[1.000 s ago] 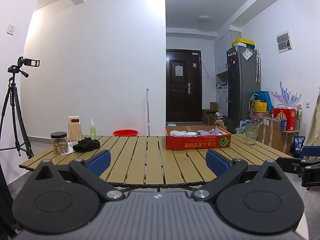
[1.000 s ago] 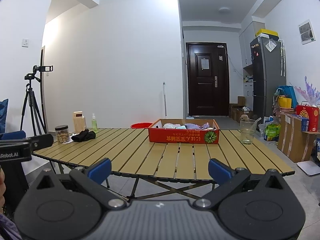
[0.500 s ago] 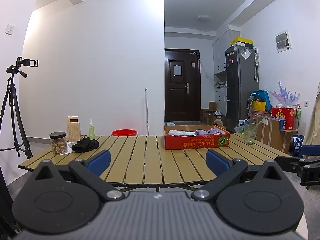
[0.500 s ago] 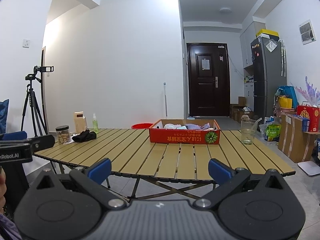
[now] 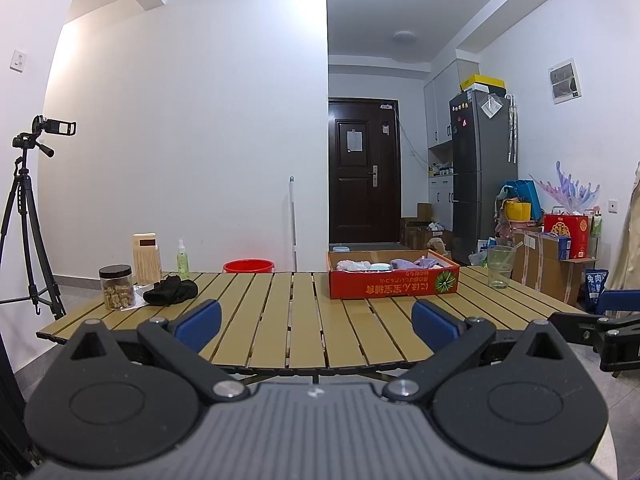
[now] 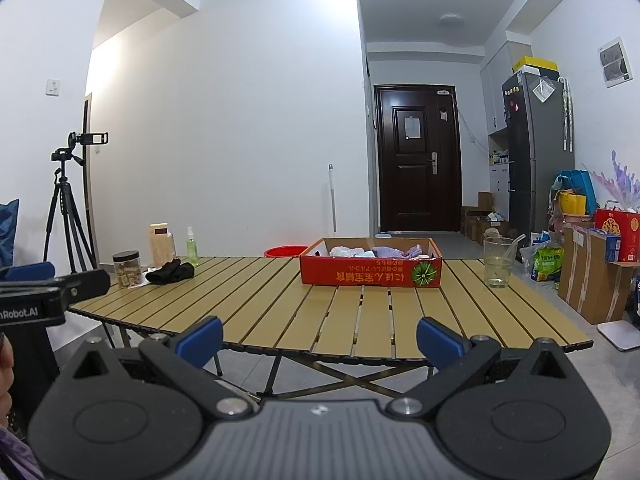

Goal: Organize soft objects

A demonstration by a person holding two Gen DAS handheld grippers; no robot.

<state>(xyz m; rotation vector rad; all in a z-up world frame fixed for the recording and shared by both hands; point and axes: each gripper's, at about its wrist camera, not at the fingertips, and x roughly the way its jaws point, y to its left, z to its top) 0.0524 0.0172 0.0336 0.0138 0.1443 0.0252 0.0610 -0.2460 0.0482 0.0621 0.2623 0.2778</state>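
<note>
A black soft cloth bundle (image 5: 171, 290) (image 6: 171, 271) lies at the far left of the slatted wooden table (image 5: 304, 320) (image 6: 360, 312). A red cardboard box (image 5: 392, 280) (image 6: 372, 270) with pale and purple soft items inside stands at the back, right of centre. My left gripper (image 5: 316, 326) is open and empty, held in front of the table's near edge. My right gripper (image 6: 320, 336) is open and empty too, level with the near edge. Each gripper's body shows at the side of the other's view.
A jar of snacks (image 5: 116, 293), a beige box (image 5: 146, 253) and a green spray bottle (image 5: 183, 259) stand by the black cloth. A clear glass (image 5: 499, 266) (image 6: 498, 262) is at the right. A tripod (image 5: 28, 216), red basin (image 5: 249, 266), fridge and cartons surround the table.
Both views have shifted only slightly; the table and box sit a little differently in frame. Both grippers stay open and empty.
</note>
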